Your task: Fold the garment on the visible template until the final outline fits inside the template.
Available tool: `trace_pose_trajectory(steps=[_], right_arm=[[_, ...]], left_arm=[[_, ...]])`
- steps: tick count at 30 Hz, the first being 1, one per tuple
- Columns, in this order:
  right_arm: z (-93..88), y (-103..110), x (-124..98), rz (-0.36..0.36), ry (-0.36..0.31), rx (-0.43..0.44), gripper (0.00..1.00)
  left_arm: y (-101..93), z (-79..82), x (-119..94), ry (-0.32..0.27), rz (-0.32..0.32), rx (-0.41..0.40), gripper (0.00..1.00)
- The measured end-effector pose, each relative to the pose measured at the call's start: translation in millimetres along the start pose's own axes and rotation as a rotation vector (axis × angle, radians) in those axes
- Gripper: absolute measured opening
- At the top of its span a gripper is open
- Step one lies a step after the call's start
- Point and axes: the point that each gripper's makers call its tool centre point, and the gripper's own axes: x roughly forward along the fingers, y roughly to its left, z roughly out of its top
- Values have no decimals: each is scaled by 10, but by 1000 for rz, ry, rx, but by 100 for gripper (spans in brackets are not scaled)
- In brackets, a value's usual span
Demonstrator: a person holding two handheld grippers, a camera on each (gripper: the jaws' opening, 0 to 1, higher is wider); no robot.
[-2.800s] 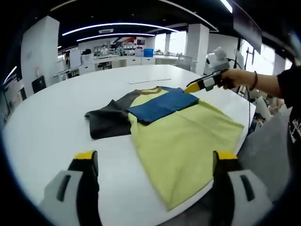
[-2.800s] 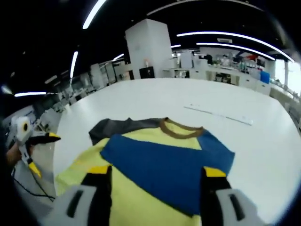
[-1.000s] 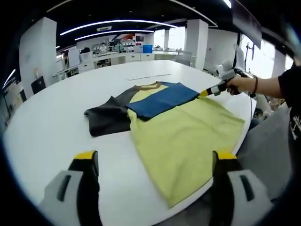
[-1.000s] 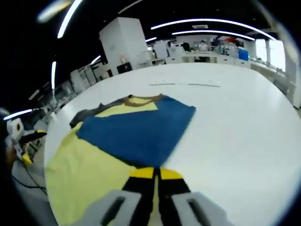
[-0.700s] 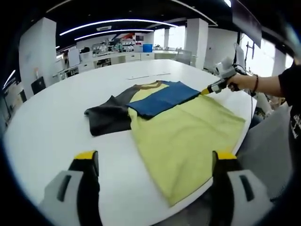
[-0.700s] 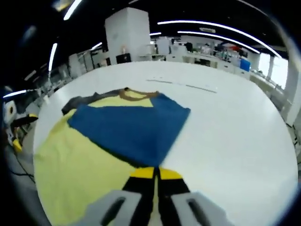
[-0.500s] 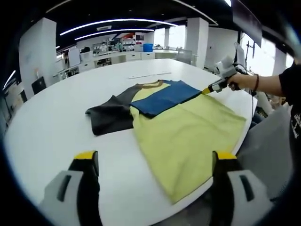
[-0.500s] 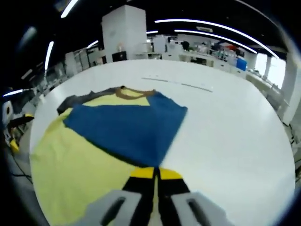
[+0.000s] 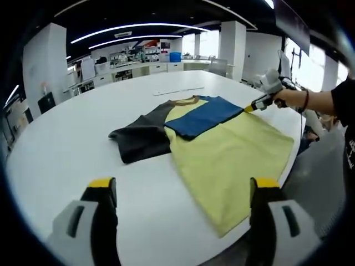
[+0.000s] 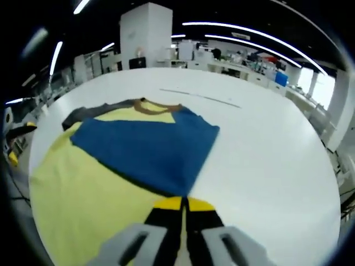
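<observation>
A yellow T-shirt [image 9: 233, 155] lies flat on the round white table [image 9: 61, 149], its hem near the table's edge. One dark grey sleeve [image 9: 143, 141] is spread out to the side. The blue sleeve [image 9: 205, 115] is folded over the chest below the brown collar [image 9: 186, 101]. My left gripper [image 9: 183, 184] hovers open in front of the table, apart from the shirt. A person's hand holds my right gripper [image 9: 250, 108] at the shirt's side edge beside the blue sleeve. In the right gripper view the right gripper [image 10: 183, 203] is shut on the yellow fabric's edge, just below the blue sleeve [image 10: 150, 149].
A thin pale strip [image 9: 178, 90] lies on the table beyond the collar. Bare table [image 10: 272, 160] stretches past the shirt's side. Desks, shelves and white pillars [image 9: 232, 50] stand in the room behind.
The right gripper was open over the blue sleeve 2.8 s ago; it has drawn back to the shirt's side edge and is shut there. The shirt sits slightly further right in the left gripper view.
</observation>
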Motion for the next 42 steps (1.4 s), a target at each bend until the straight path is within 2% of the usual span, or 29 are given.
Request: trace_pose_trajectory(steps=[7, 11, 16, 19, 22, 24, 26, 28, 30, 34, 42], right_arm=[[-14, -96, 10, 11, 3, -3, 0], [-22, -126, 2, 5, 6, -9, 0], [-30, -161, -11, -3, 8, -17, 0], [-35, -206, 7, -3, 7, -11, 0], [-31, -208, 6, 1, 5, -9, 0], [-36, -214, 9, 0, 1, -7, 0], [-34, -198, -2, 0, -2, -2, 0], [-33, -216, 11, -1, -4, 4, 0], [-28, -217, 7, -1, -9, 8, 0], [-40, -218, 13, 1, -15, 17, 0], [-42, -146, -33, -2, -23, 25, 0]], left_arm=[[188, 82, 67, -33, 41, -41, 92], [354, 132, 115, -45, 75, -51, 86], [601, 232, 207, -90, 136, -58, 77], [726, 253, 281, -113, 167, -67, 68], [868, 228, 354, -112, 223, -91, 51], [927, 195, 425, -113, 230, -122, 48], [993, 148, 476, -99, 251, -111, 45], [1031, 93, 512, -70, 254, -121, 41], [1102, 87, 579, -74, 264, -99, 38], [1158, 104, 689, -104, 243, -133, 34], [1165, 22, 931, -94, 222, -160, 29]])
